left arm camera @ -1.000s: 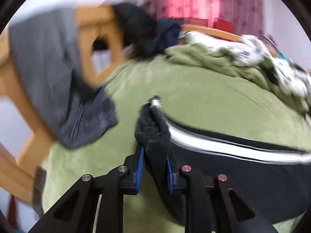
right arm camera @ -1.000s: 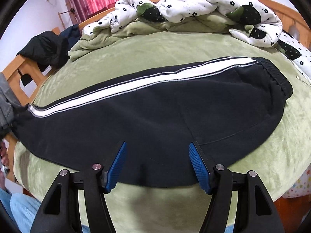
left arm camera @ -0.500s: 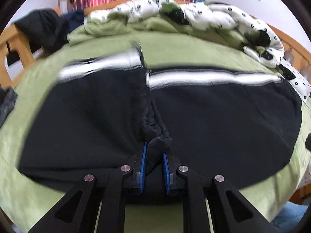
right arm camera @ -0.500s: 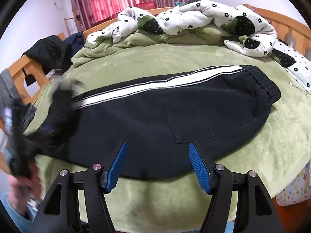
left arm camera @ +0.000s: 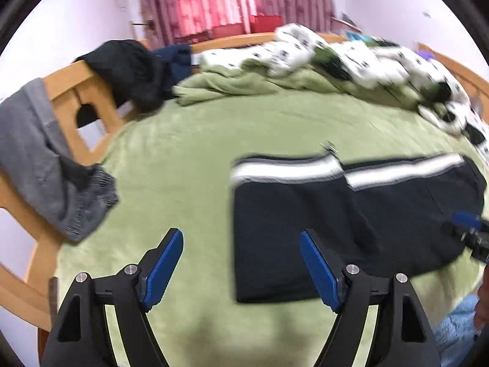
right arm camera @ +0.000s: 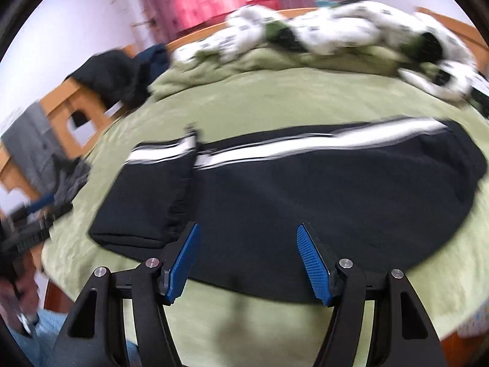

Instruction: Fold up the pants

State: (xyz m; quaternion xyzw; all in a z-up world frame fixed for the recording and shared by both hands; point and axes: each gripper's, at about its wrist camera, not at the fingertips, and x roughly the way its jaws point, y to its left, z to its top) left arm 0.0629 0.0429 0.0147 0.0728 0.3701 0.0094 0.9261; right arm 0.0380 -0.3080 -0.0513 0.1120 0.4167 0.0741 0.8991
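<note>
Left wrist view
Room: bedroom, red curtain [left arm camera: 235, 0] at top centre, white walls, picture blurred by motion.
Surface: green bed cover [left arm camera: 183, 159] over most of the frame.
Pants: black pants [left arm camera: 351, 223] with white side stripe, right of centre, lying flat on the cover; left part folded over the rest, cuff edge near the middle of the stripe.
Left gripper [left arm camera: 241, 266]: bottom centre, jaws wide apart, nothing between the blue pads; left pad over bare cover, right pad over the lower left part of the pants.
Right gripper [left arm camera: 470, 232]: only partly seen at the right edge, over the pants.
Other things: grey garment [left arm camera: 45, 159] hanging on the wooden bed frame [left arm camera: 88, 91] at left; dark clothes [left arm camera: 131, 67] on the frame at upper left; white spotted quilt [left arm camera: 351, 58] at upper right.

Right wrist view
Surface: same green bed cover [right arm camera: 275, 101], blurred.
Pants: black pants [right arm camera: 305, 198] across the centre, stripe along the upper edge, folded leg part at left on top of the rest.
Right gripper [right arm camera: 247, 266]: bottom centre, jaws spread open, holding nothing, pads over the lower edge of the pants.
Left gripper [right arm camera: 36, 223]: blurred at the left edge, beside the pants, not touching them.
Other things: white spotted quilt [right arm camera: 351, 30] at top; dark clothes [right arm camera: 110, 73] at upper left.
</note>
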